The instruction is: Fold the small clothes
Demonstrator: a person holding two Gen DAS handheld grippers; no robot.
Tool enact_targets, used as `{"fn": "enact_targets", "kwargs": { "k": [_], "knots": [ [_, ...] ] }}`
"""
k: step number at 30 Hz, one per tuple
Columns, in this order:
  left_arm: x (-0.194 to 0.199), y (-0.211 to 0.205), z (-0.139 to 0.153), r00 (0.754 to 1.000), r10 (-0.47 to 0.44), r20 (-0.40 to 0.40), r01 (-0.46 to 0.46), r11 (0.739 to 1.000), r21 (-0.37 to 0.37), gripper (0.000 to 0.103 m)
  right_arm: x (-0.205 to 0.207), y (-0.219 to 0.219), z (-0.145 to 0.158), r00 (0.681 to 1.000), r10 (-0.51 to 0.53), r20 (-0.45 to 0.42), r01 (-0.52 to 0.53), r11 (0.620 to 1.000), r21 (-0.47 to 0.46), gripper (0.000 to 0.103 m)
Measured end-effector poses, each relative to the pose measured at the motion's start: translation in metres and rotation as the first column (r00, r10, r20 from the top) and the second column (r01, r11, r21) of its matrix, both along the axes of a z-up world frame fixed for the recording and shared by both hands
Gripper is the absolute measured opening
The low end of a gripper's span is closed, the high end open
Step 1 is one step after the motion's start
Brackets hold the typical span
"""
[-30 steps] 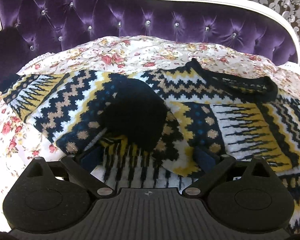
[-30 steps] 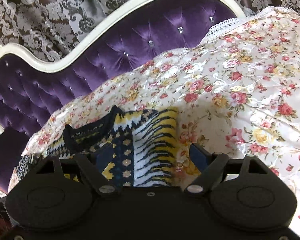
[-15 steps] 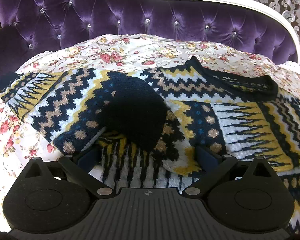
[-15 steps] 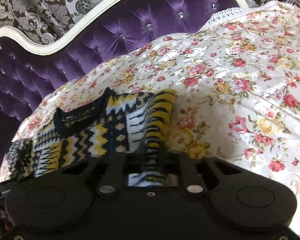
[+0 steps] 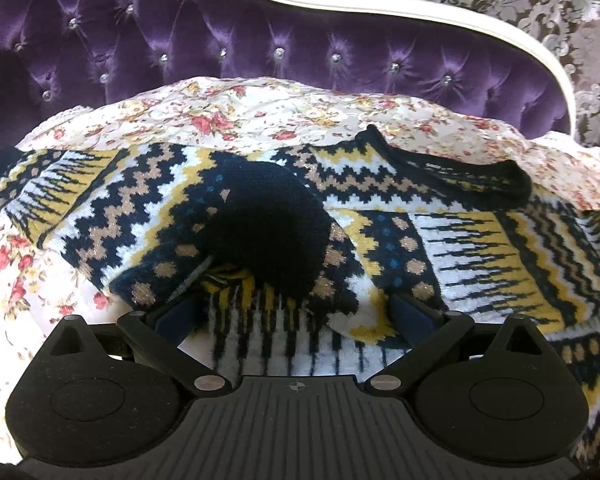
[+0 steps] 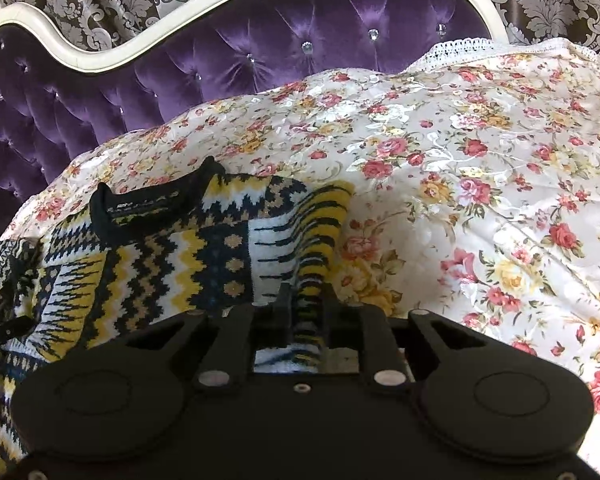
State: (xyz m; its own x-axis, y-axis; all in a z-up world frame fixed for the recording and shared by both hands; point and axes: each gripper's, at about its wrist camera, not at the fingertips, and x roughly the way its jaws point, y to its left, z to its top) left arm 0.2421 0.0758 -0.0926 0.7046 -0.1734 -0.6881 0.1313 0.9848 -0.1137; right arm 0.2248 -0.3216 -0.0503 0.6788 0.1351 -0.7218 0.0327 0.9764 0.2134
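A small knit sweater [image 5: 440, 240] in navy, yellow, white and tan zigzags lies on the floral bedspread [image 5: 240, 116], its black collar toward the headboard. One sleeve with a black cuff [image 5: 272, 224] is folded across its front. My left gripper [image 5: 296, 312] is open, its jaws wide apart over the sweater's lower part just below that cuff. In the right wrist view the sweater [image 6: 160, 256] lies at the left, and my right gripper [image 6: 306, 304] is shut on its right edge, a yellow and black striped fold raised between the fingers.
A purple tufted headboard [image 5: 260, 40] with a white frame stands behind the sweater, also in the right wrist view [image 6: 260, 40]. The floral bedspread [image 6: 480, 184] spreads wide to the right of the sweater. Patterned wallpaper lies beyond.
My right gripper closed on the sweater's right edge and has drawn it up and leftward. My left gripper stayed open and shifted only slightly.
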Motion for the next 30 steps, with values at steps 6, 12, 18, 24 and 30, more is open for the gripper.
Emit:
{"fn": "enact_targets", "kwargs": {
  "k": [6, 12, 18, 24, 30],
  "knots": [
    [0.006, 0.021, 0.001, 0.997, 0.075, 0.012, -0.075, 0.997, -0.027, 0.102, -0.003, -0.001, 0.003, 1.000, 0.004, -0.007, -0.003, 1.000, 0.025, 0.051],
    [0.014, 0.042, 0.005, 0.988, 0.151, 0.033, -0.150, 0.988, -0.038, 0.101, -0.005, -0.001, 0.009, 1.000, -0.004, 0.010, 0.004, 1.000, 0.018, 0.053],
    [0.036, 0.050, 0.015, 0.968, 0.243, 0.054, -0.246, 0.968, 0.055, 0.101, -0.004, -0.002, 0.011, 1.000, -0.006, 0.017, 0.005, 1.000, 0.026, 0.063],
    [0.038, 0.067, 0.025, 0.930, 0.362, 0.056, -0.365, 0.930, 0.048, 0.101, -0.006, 0.001, 0.015, 0.999, 0.002, 0.033, -0.003, 1.000, 0.029, 0.063],
    [0.029, 0.025, 0.037, 0.968, 0.226, 0.112, -0.240, 0.961, 0.140, 0.101, -0.008, 0.008, 0.017, 0.999, 0.025, 0.047, -0.026, 0.999, 0.035, 0.068]
  ]
}}
